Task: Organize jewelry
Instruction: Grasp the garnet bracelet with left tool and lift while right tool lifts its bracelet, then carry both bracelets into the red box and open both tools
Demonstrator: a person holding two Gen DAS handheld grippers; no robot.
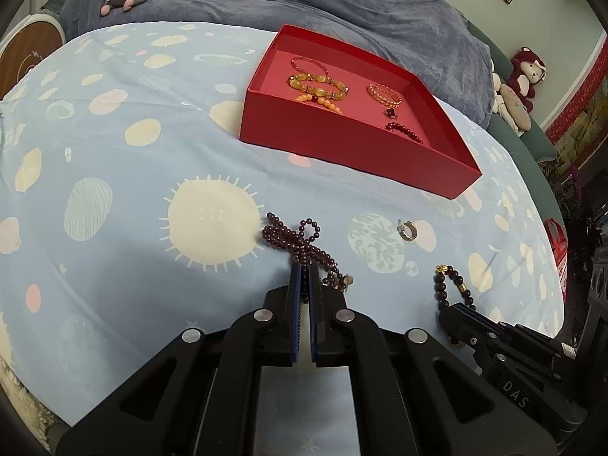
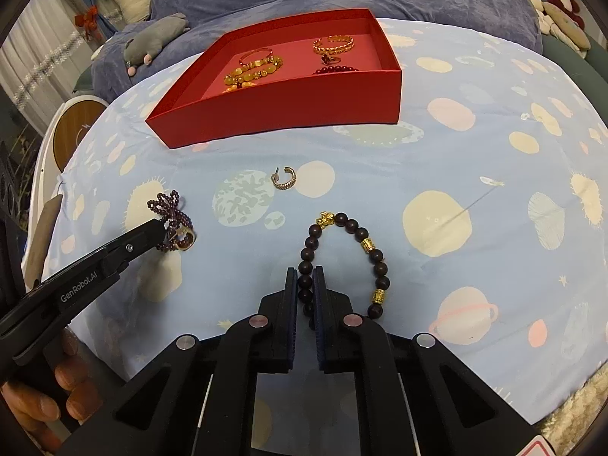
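The left gripper (image 1: 304, 271) pinches a tangled purple small-bead strand (image 1: 300, 237); the right gripper (image 2: 305, 279) is clamped on a dark wooden bracelet with gold charms (image 2: 344, 256). Both pieces rest on the blue planet-print sheet (image 1: 114, 190); lift them straight up, then carry them over the red cardboard tray (image 1: 342, 144).

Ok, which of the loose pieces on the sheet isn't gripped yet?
The small gold hoop earring, lying alone below the red tray. The purple bead strand and dark wooden bead bracelet are each clamped.

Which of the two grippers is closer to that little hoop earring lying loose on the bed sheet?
Neither is clearly closer. The hoop earring lies ahead of both: left gripper grips purple beads to its left, right gripper grips the dark bracelet just nearer the camera.
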